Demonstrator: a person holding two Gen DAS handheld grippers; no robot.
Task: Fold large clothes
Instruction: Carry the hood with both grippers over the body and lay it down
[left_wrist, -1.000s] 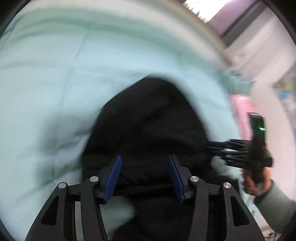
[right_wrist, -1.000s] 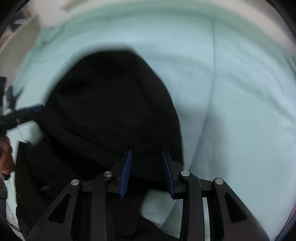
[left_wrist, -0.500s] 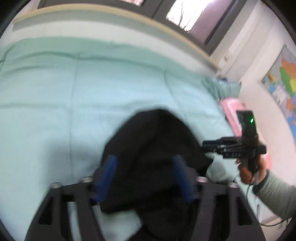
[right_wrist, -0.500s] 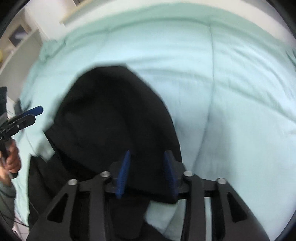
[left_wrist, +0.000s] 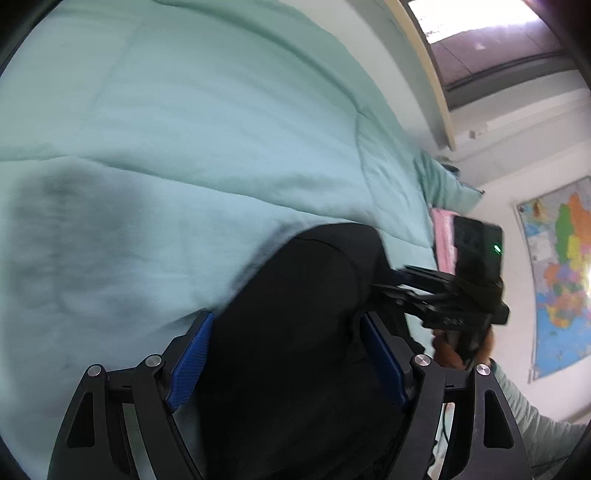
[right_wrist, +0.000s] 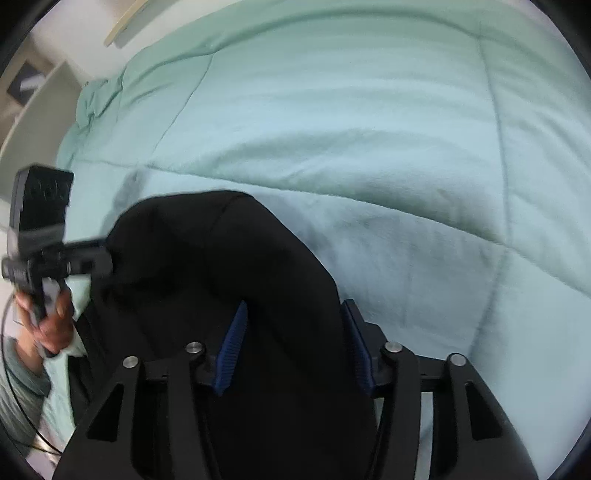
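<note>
A large black garment (left_wrist: 295, 314) hangs bunched over a mint green quilt (left_wrist: 184, 147). In the left wrist view my left gripper (left_wrist: 286, 339) stands wide, and the black cloth fills the gap between its blue pads (left_wrist: 192, 354). In the right wrist view the garment (right_wrist: 221, 266) drapes across my right gripper (right_wrist: 295, 332), whose jaws also stand apart with cloth between them. Whether either pad presses the cloth is hidden. Each gripper shows in the other's view: the right gripper (left_wrist: 384, 284) touches the cloth's right edge, the left gripper (right_wrist: 99, 258) its left edge.
The quilt (right_wrist: 369, 129) covers a bed with stitched seams. A pink item (left_wrist: 441, 236) lies at the bed's right edge. A coloured map (left_wrist: 561, 273) hangs on the wall. A window (left_wrist: 480, 29) is beyond the bed. A pale shelf unit (right_wrist: 33, 107) stands at left.
Both grippers have lifted and come closer together, carrying the black garment up off the quilt. Both jaw gaps look wider than a second ago.
</note>
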